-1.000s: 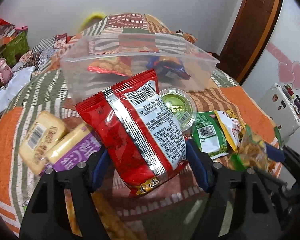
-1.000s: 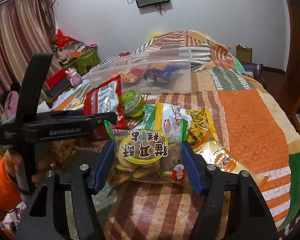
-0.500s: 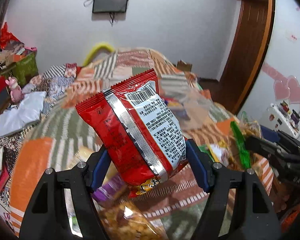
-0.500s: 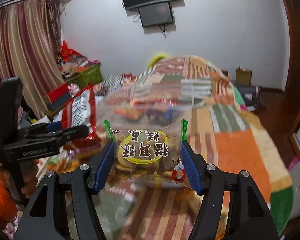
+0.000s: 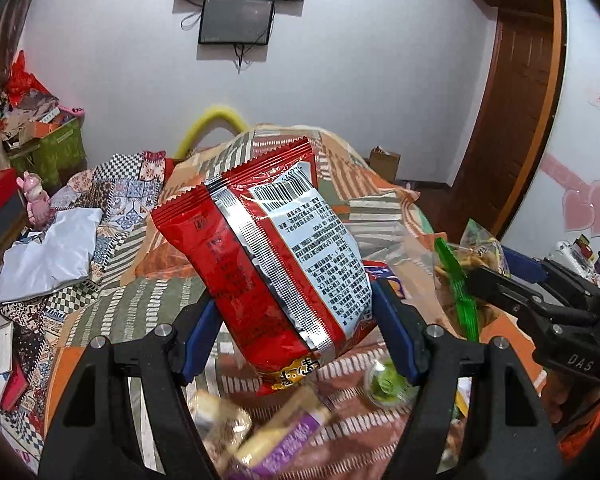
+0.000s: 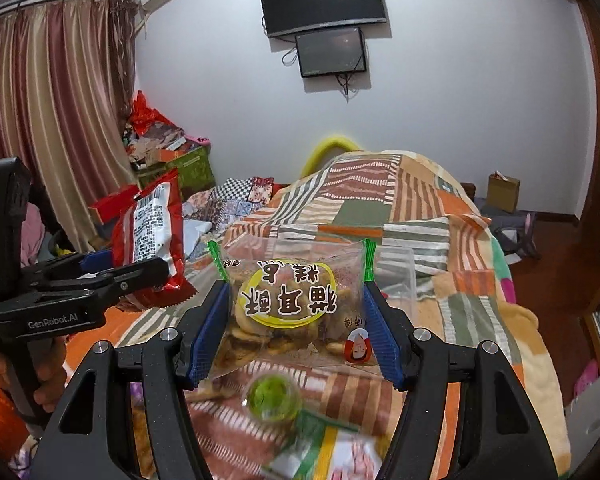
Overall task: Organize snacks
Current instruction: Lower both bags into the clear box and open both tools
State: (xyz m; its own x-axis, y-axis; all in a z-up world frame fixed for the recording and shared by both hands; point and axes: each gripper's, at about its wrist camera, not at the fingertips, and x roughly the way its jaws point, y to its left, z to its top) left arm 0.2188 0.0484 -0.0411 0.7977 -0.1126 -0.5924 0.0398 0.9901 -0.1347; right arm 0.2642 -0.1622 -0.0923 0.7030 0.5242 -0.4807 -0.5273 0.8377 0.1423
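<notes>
Two raised packets — red foil bag (image 5: 272,256), clear biscuit bag (image 6: 296,304) — both pinched.

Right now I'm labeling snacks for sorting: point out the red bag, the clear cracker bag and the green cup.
red bag (image 5: 236,276): left wrist view, red front panel.
clear cracker bag (image 6: 288,296): right wrist view, yellow label.
green cup (image 6: 274,398): right wrist view, blurred lid.

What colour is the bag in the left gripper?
Red bag, with a silver strip; clearest in the left wrist view.
</notes>
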